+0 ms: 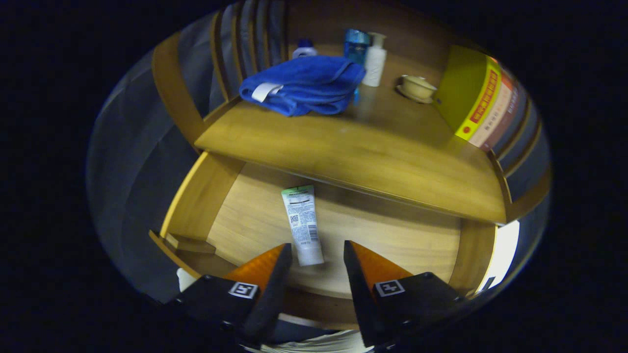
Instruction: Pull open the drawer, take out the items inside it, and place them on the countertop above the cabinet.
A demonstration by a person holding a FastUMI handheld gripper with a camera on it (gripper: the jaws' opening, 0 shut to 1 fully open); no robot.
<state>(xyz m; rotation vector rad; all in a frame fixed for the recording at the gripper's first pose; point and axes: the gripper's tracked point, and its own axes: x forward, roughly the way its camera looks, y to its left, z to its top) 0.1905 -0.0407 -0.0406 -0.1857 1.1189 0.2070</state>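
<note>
While wide open, claw (318, 255) flanks tube (302, 224); untouched.

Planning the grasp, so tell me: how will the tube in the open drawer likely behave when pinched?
The tube lies flat on the drawer floor, so rolling seems unlikely. It looks like soft plastic, probably yielding and slightly slippery. The open gripper straddles its near end.

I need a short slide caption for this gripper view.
Open gripper above the pulled-out drawer, fingers flanking a tube; blue towel on the countertop.
</note>
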